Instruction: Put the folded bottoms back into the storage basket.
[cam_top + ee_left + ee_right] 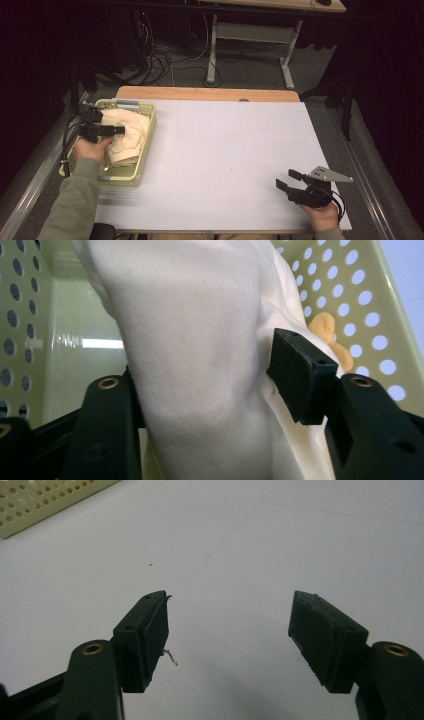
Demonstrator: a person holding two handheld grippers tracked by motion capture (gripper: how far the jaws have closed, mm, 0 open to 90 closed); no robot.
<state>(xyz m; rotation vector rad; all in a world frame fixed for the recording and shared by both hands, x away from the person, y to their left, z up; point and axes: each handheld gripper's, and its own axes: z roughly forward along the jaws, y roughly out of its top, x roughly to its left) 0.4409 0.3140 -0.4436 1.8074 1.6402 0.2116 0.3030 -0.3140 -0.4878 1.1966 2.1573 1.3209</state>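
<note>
Here, at the left edge of the desk (225,150), a pale green perforated basket (146,145) is holding a cream cloth (131,135), bunched and rising above the rim. The left tongs (121,130) are reaching into it; in the left gripper view a thick fold of the cloth (200,365) is standing between the jaws, which are loosened around it rather than pinching. The fabric is looking soft, light and limp, likely sagging and slipping unless a doubled fold is taken deep between the pads. A small orange thing (330,337) is peeking out behind it. Toward the near right corner, the right tongs (289,180) are resting released, grasping nothing.
</note>
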